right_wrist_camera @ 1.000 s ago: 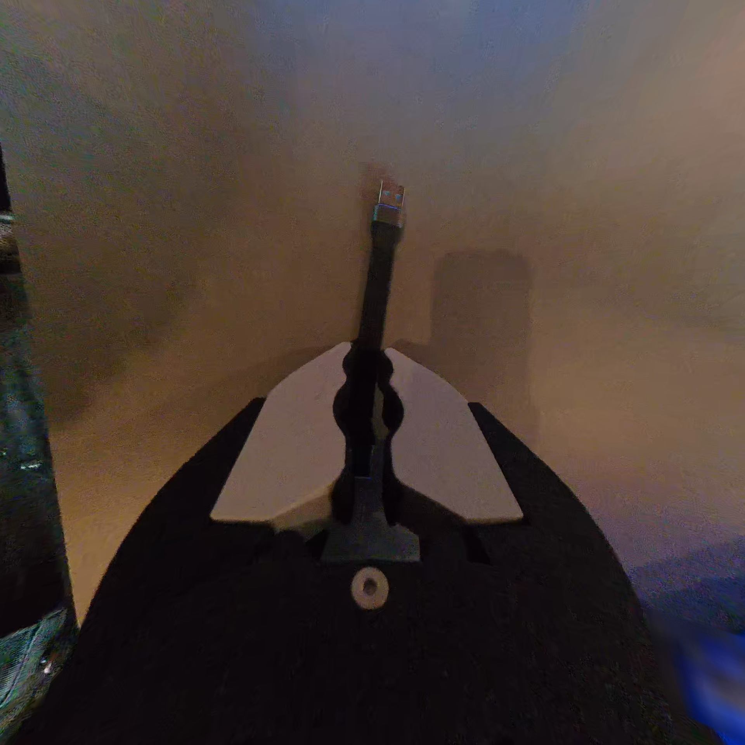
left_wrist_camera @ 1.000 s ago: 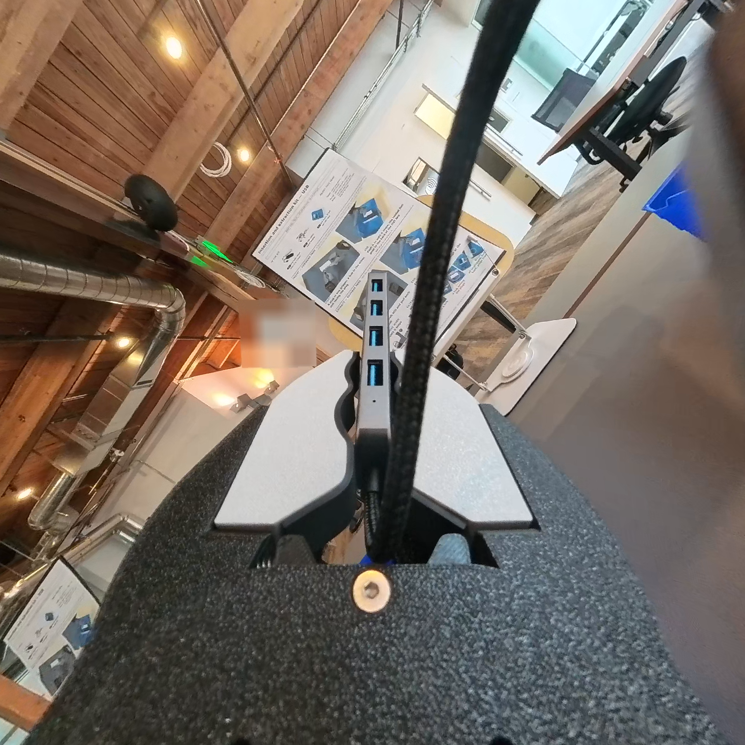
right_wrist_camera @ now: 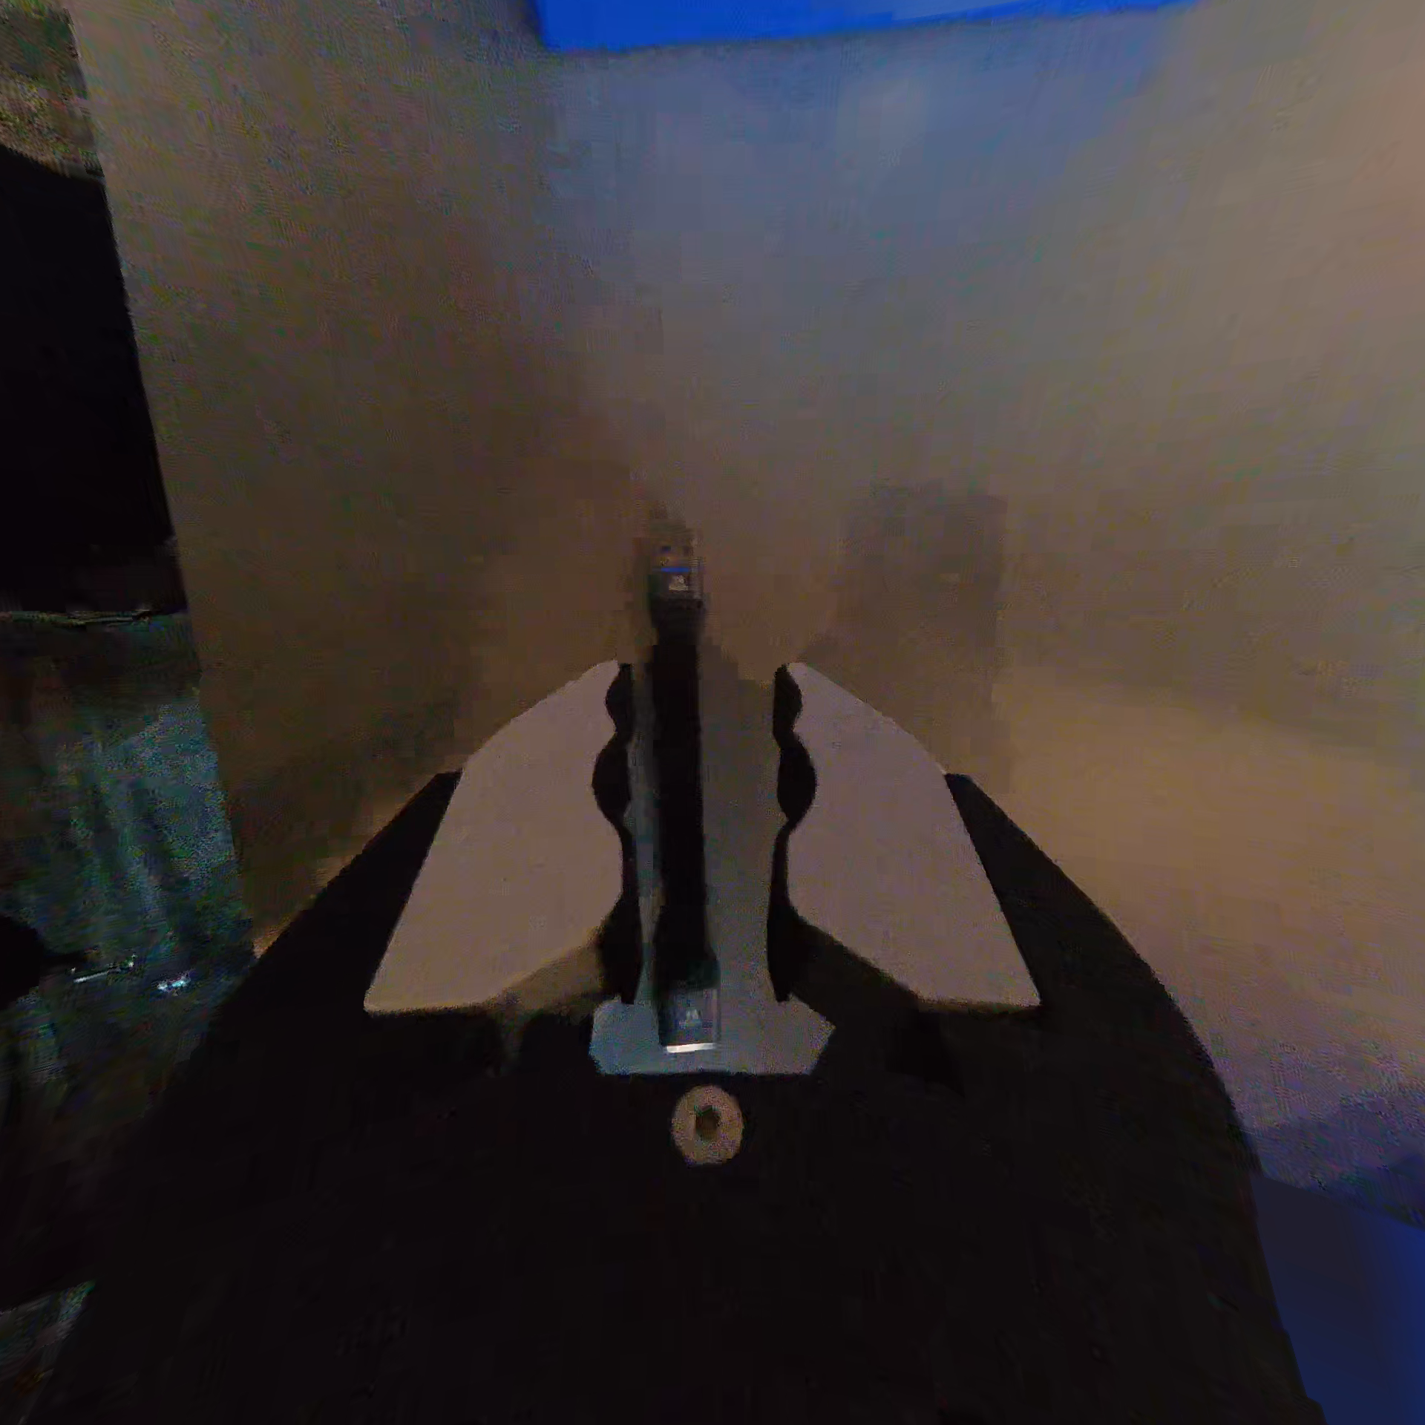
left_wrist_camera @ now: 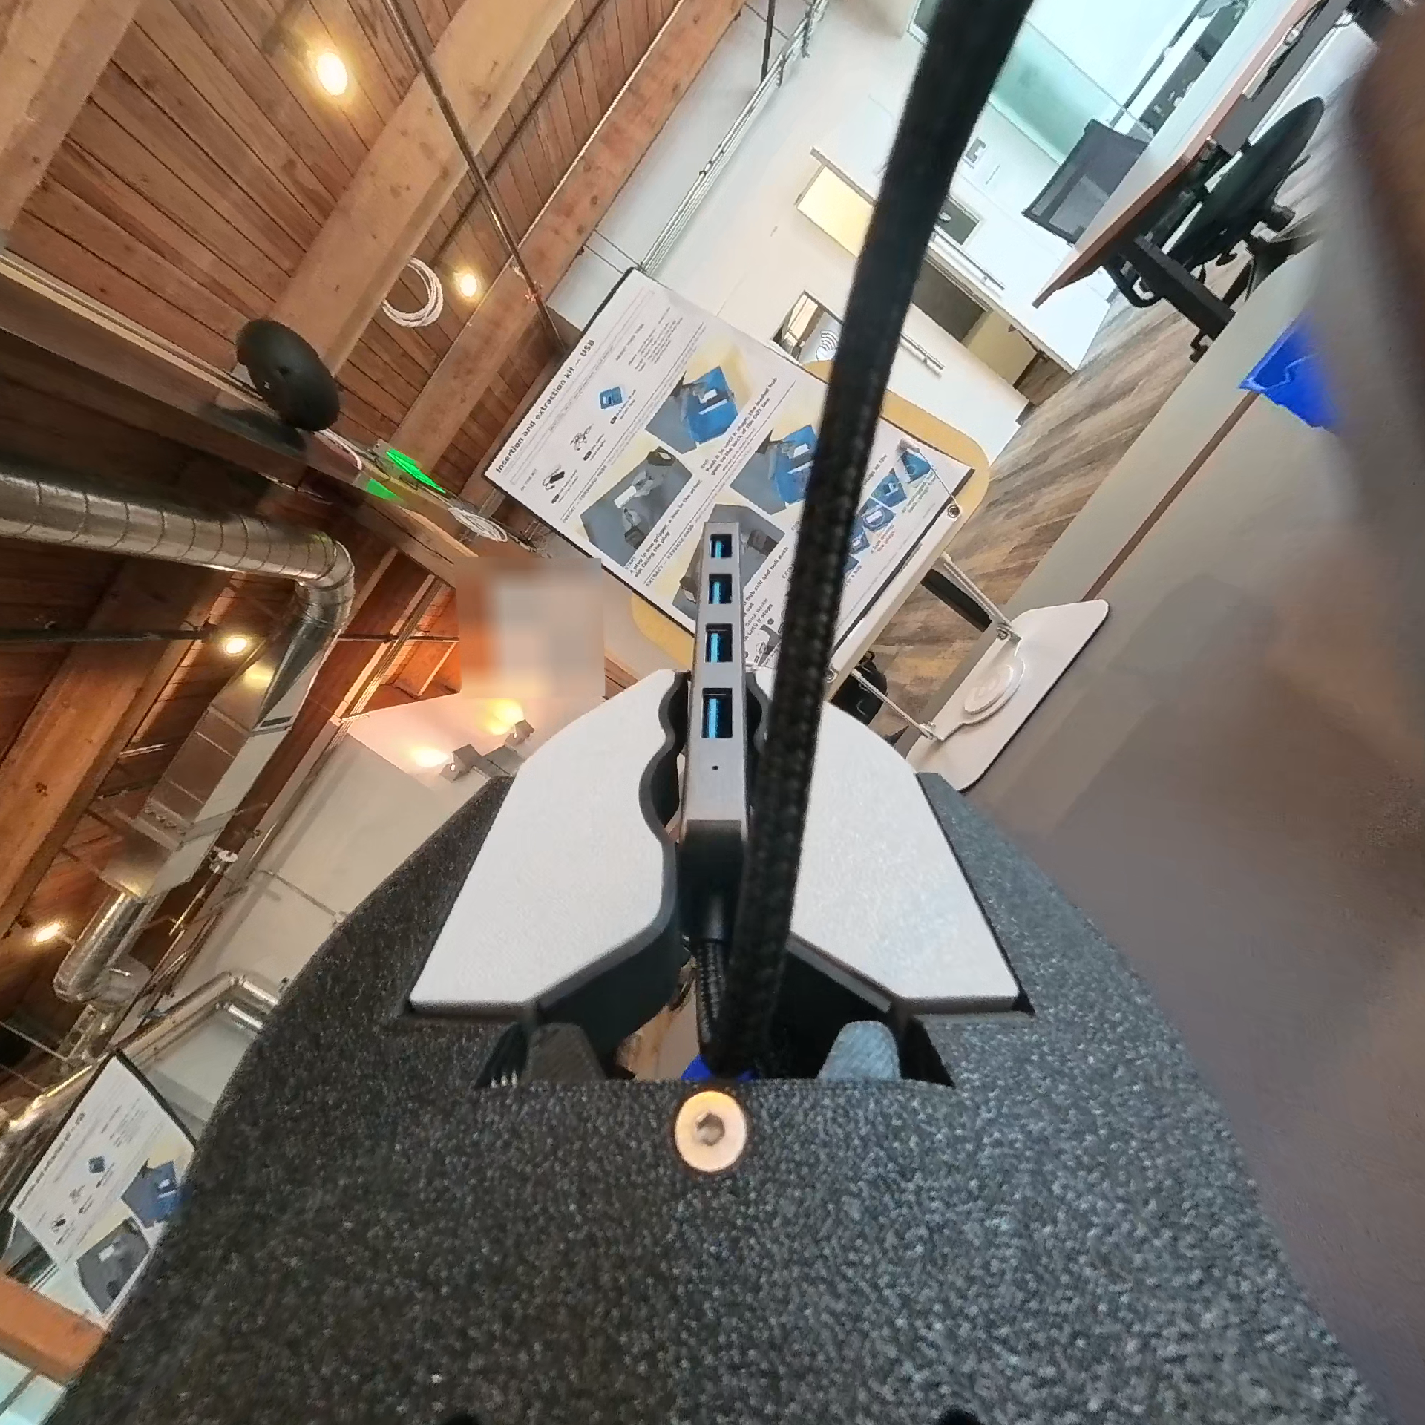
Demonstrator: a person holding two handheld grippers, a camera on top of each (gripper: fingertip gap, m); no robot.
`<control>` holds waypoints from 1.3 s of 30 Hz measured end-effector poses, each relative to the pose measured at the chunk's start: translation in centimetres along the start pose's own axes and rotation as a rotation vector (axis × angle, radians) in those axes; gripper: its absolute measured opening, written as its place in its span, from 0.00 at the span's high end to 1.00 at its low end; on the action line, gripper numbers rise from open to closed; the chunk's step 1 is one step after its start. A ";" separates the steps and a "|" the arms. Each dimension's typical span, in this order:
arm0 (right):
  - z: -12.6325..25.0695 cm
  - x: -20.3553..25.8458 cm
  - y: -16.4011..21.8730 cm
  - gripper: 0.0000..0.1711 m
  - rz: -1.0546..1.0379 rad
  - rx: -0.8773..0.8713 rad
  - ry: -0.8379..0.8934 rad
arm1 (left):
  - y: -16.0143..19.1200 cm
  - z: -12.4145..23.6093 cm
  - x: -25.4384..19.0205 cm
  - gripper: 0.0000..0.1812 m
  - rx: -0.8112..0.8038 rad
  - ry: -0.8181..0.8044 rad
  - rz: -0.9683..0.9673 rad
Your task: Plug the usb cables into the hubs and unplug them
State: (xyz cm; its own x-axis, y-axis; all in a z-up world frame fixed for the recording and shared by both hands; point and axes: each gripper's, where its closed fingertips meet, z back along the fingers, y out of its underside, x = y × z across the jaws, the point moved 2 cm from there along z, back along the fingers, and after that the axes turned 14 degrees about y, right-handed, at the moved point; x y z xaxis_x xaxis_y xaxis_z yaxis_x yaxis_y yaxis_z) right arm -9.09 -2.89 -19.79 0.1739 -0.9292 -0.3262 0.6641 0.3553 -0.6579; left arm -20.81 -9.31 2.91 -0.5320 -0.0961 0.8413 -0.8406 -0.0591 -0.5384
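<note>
My left gripper (left_wrist_camera: 721, 686) is shut on a grey USB hub (left_wrist_camera: 719, 601), held on edge with its row of blue ports facing the camera and its far end past the fingertips. The hub's black braided cable (left_wrist_camera: 848, 463) loops from under the jaws up across the view. In the dark right wrist view my right gripper (right_wrist_camera: 702, 671) is open. A short black USB cable (right_wrist_camera: 677, 771) lies between the jaws against the left finger (right_wrist_camera: 509, 833). Its metal plug (right_wrist_camera: 675, 571) points forward over the tan table (right_wrist_camera: 1079, 540).
In the left wrist view an instruction board (left_wrist_camera: 694, 432) stands ahead, with a grey tabletop (left_wrist_camera: 1234, 694) and a blue bin (left_wrist_camera: 1295, 378) to the right. In the right wrist view a blue bin edge (right_wrist_camera: 771, 23) sits at the top, and a person's trouser leg (right_wrist_camera: 100, 810) is at the left. Left tips to right tips: about 25 cm.
The right gripper's jaws have opened off the USB cable, which now rests loose between them. The blue bin edge has come into the top of the right view. The left grip is unchanged.
</note>
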 end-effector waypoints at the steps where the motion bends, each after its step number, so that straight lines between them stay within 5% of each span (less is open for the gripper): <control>1: -0.6 0.5 -0.3 0.80 0.021 0.006 0.001 | -0.1 0.0 0.0 0.93 -0.002 0.000 -0.001; 6: -3.2 1.3 -0.6 0.82 -0.020 0.035 -0.028 | -0.3 0.4 0.1 0.93 -0.016 -0.002 0.001; 8: -3.6 1.8 -0.6 0.91 -0.044 0.035 -0.073 | -0.2 0.5 0.3 0.93 -0.023 -0.003 0.009; 13: -3.2 2.1 -1.5 0.92 -0.031 -0.109 -0.137 | 0.2 0.7 0.6 0.93 -0.025 -0.011 0.030; 18: 5.4 0.8 -7.2 0.92 -0.248 -0.645 -0.334 | 0.3 0.7 0.7 0.93 -0.055 0.000 0.068; 24: 12.4 0.3 -9.8 0.92 -0.168 -0.873 -0.288 | -0.3 -0.1 -0.2 0.93 -0.071 0.026 0.064; 35: 16.1 -2.5 -11.4 0.92 -0.075 -0.651 0.145 | -2.9 -2.1 -3.2 0.93 -0.106 0.062 -0.045; 39: 15.1 -3.4 -11.4 0.92 -0.028 -0.499 0.285 | -3.1 -3.1 -4.3 0.93 0.013 0.041 -0.176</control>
State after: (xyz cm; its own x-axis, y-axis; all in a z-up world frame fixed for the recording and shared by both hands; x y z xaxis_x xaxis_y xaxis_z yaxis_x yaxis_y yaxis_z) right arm -6.31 -5.34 -0.94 -0.0874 -0.8991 -0.4289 0.2296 0.4008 -0.8870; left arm -16.18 -5.67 1.10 -0.3808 -0.0428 0.9237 -0.9199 -0.0842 -0.3831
